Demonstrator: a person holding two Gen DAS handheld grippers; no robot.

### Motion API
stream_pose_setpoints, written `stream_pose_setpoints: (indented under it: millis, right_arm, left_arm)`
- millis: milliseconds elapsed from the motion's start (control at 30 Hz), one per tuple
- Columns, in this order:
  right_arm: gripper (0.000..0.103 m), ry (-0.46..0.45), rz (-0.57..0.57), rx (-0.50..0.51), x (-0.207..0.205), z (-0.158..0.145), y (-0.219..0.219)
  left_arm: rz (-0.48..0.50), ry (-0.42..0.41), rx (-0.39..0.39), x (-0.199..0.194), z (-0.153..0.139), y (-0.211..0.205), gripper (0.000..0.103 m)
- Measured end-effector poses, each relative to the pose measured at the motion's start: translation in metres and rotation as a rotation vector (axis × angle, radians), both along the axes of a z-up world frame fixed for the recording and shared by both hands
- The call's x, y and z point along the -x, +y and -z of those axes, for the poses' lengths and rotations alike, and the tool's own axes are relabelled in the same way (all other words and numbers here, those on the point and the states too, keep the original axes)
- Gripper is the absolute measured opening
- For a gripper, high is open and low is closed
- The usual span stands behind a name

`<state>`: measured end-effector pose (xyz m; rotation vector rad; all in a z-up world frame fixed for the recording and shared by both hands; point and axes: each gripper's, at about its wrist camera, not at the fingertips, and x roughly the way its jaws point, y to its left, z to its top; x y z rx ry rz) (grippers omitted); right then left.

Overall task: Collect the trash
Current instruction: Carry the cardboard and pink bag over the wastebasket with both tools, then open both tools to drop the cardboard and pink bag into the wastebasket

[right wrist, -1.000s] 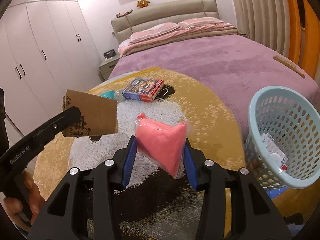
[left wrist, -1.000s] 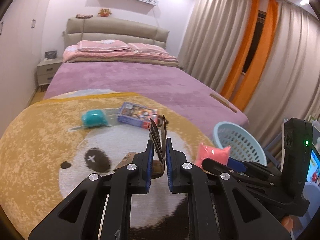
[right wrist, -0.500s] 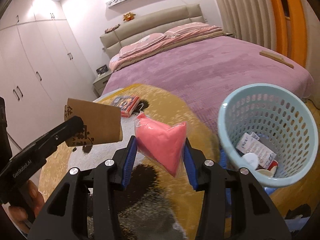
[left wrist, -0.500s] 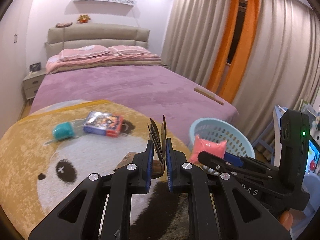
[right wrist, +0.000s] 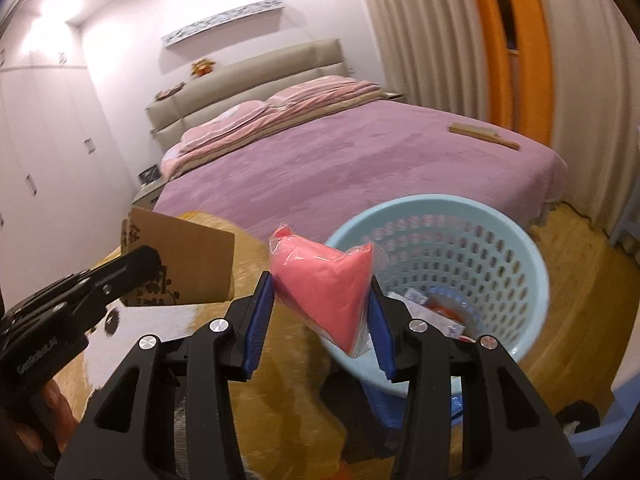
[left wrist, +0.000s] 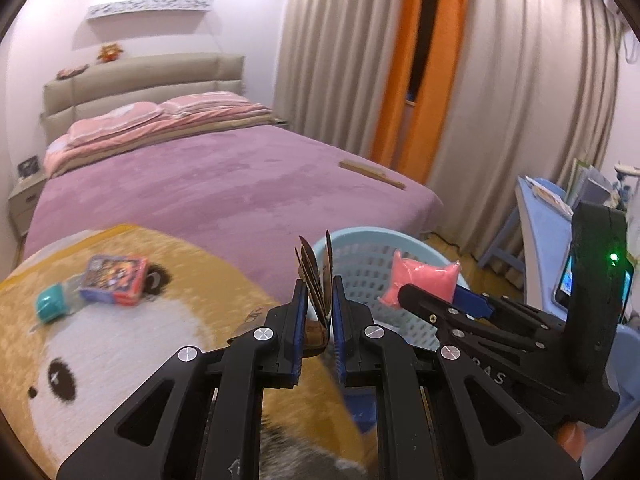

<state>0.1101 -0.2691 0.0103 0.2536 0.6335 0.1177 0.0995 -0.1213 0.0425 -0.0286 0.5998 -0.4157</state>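
My left gripper (left wrist: 318,292) is shut on a flattened brown cardboard box (left wrist: 314,270), seen edge-on here and as a brown panel in the right wrist view (right wrist: 188,264). My right gripper (right wrist: 322,280) is shut on a pink plastic bag (right wrist: 326,280), also seen in the left wrist view (left wrist: 424,282). Both are held up near the light blue perforated basket (right wrist: 516,256), which holds several bits of trash. The bag is at the basket's near left rim. The basket also shows in the left wrist view (left wrist: 360,264).
A bear-face rug (left wrist: 132,332) covers the floor, with a colourful box (left wrist: 114,280) and a teal-capped bottle (left wrist: 52,304) on it. A purple bed (left wrist: 224,188) lies behind with a wooden stick (left wrist: 372,174) on it. Blue furniture (left wrist: 540,232) stands right, by curtains.
Both grippers have swung right with their loads toward the basket, which now sits directly ahead. The rug items have slid left in view.
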Motion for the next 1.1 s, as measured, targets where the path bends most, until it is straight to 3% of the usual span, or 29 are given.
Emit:
stream_pose_setpoints:
  millis: [167, 467, 967, 1033, 1100]
  right_arm:
    - [0.041, 0.023, 0.08, -0.027, -0.008, 0.005, -0.033]
    - [0.041, 0.104, 0.183, -0.055, -0.03, 0.024, -0.076]
    - [0.044, 0.191, 0.225, -0.076, -0.059, 0.042, -0.099]
    - [0.051, 0.205, 0.222, -0.073, -0.063, 0.044, -0.099]
    - [0.065, 0.222, 0.22, -0.083, -0.066, 0.047, -0.102]
  left_arm:
    - [0.057, 0.004, -0.024, -0.012, 0.002, -0.034, 0.011]
    - [0.129, 0.09, -0.006, -0.054, 0.021, -0.075, 0.011]
    - [0.133, 0.179, -0.017, -0.096, 0.057, -0.094, 0.012]
    - [0.126, 0.188, -0.019, -0.097, 0.059, -0.093, 0.029]
    - [0.112, 0.179, -0.014, -0.094, 0.057, -0.088, 0.055]
